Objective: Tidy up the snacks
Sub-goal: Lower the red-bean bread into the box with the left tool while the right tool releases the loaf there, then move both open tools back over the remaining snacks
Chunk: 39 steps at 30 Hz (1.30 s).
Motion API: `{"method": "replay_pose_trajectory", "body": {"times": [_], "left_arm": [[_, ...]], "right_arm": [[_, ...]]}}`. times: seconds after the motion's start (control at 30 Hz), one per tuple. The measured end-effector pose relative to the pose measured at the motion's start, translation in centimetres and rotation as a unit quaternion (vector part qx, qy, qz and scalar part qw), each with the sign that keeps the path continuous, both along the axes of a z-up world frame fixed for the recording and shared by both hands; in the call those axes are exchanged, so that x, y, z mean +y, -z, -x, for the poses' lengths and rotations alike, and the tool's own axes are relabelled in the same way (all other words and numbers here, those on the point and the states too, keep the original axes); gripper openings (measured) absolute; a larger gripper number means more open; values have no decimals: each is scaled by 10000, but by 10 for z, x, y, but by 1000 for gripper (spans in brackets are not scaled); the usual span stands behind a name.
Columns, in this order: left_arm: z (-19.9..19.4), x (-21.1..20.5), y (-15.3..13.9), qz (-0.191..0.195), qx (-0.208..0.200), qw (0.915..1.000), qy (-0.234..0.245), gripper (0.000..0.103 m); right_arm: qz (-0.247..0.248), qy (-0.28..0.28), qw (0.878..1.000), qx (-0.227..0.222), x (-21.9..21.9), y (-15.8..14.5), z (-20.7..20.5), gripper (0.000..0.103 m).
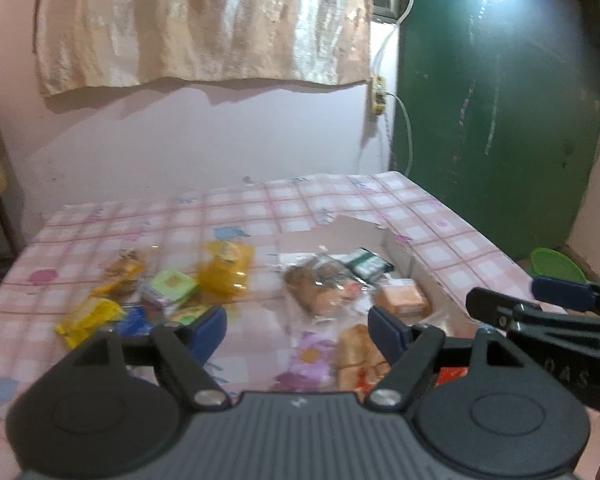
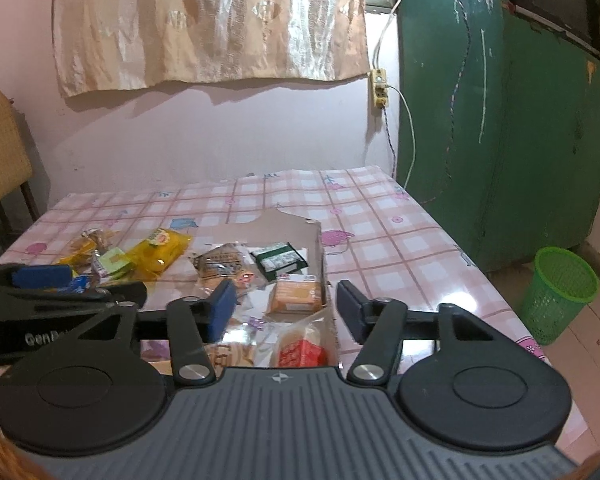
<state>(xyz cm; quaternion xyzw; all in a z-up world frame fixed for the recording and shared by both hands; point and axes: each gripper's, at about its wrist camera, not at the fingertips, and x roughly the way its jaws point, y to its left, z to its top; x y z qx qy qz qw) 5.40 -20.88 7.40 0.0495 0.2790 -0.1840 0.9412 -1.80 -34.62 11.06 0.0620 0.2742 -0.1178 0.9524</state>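
1. Loosely scattered, the unsorted snacks lie on the pink checked desk [image 2: 400,248]: a yellow packet [image 2: 160,254], a small green packet [image 2: 114,262], a blue packet [image 1: 134,320] and a second yellow packet [image 1: 88,320], all left of the cardboard box [image 2: 296,232].
2. Inside the box sit a clear-wrapped biscuit pack [image 2: 220,266], a dark green packet [image 2: 280,260], an orange block [image 2: 298,296] and a red packet [image 2: 300,354].
3. The left hand-held gripper [image 1: 298,322] hangs above the desk with its jaws spread wide and empty; the loose pile lies ahead to its left, the box ahead to its right.
4. The right hand-held gripper [image 2: 286,304] hangs over the near end of the box, jaws wide apart, gripping nothing; the orange block and red packet show between its fingers.
5. A green basket [image 2: 560,294] stands on the floor to the right of the desk.
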Motion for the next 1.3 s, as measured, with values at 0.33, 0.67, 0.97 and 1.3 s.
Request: {"method": "replay_pose_trajectory", "body": {"times": [0.33,0.67,0.97,1.3], "left_arm": [[4,43,-11,-66,-131,9989,-453,81],[5,76,-13,-32,-188,9970,-751,83],[5,109,-6,-8,-171,9947,-1016,83],[-1,138,7,-8,-79,9921,-1254,83]], "right_arm": [[128,-356,9992,-91,30,-7,-6,102],[200,-770,9968,-81,59,-12,-18,103],[178,-1115,9936,13,85,-5,-30,103],[138,-1488,9886,158,112,8,-49,103]]}}
